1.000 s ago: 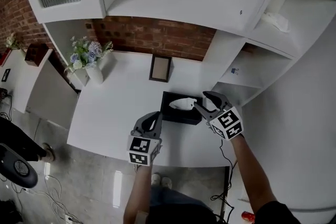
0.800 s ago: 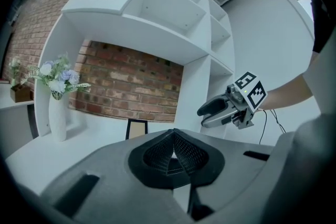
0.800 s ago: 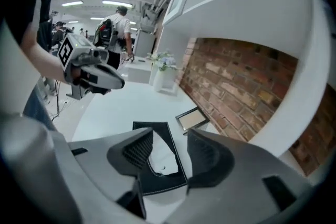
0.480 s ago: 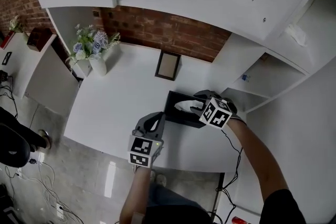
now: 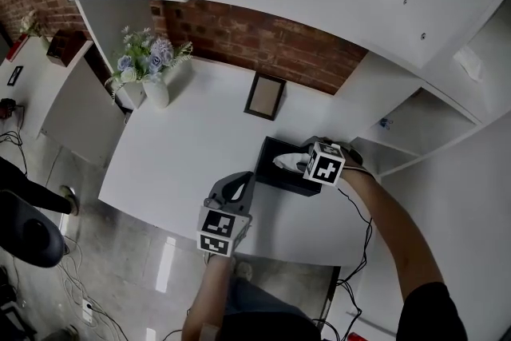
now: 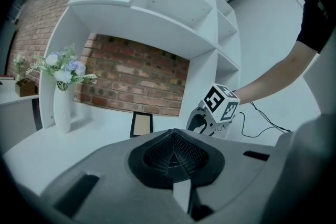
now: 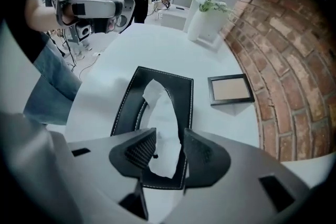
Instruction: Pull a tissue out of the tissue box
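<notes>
A black tissue box with white stitching lies on the white table, with a white tissue sticking up from its slot. My right gripper points steeply down over the box. In the right gripper view its jaws have just been closing and straddle the tissue above the box. A gap still shows at each pad, so the right gripper is open. My left gripper hovers near the table's front edge, left of the box. It is shut and empty.
A small picture frame leans on the brick wall behind the box. A white vase of flowers stands at the back left. White shelves rise to the right and overhead. A black cable trails off the table's right side.
My right gripper has dropped from beside the box's right end to over the tissue, tipping from nearly level to pointing down. The left gripper has hardly moved.
</notes>
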{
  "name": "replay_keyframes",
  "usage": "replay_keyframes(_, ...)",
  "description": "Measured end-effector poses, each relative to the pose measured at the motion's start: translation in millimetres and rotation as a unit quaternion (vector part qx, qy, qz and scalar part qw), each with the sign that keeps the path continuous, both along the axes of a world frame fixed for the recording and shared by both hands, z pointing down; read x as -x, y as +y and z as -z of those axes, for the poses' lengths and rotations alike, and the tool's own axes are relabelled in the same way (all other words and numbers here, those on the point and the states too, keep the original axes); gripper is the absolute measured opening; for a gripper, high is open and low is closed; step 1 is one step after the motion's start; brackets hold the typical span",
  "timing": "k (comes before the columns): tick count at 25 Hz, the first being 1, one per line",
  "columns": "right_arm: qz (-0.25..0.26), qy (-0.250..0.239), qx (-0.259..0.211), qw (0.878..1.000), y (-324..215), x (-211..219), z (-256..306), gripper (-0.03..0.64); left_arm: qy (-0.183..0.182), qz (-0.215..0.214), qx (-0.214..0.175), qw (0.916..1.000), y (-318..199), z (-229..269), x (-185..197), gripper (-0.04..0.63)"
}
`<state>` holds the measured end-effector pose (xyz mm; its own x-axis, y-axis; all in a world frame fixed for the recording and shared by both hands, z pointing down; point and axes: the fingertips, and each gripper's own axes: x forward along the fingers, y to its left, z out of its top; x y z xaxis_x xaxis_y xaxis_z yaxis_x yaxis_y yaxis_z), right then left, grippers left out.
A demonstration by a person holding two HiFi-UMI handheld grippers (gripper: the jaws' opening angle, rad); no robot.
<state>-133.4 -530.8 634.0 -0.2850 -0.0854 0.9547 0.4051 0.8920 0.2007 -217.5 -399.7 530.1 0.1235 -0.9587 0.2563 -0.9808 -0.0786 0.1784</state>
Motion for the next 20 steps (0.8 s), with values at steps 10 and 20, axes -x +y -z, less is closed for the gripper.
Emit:
replay_keyframes(10,0.004,0.011,0.006,1.000,6,-6,-3,0.008,0.000,0.005,0.003,1.0000,1,-2,3,0.009)
replay_keyframes(20,-0.005,-0.019,-0.013,1.000,2,-7,12,0.000,-0.002,-0.003,0.001,1.0000,0,1,-3,0.009)
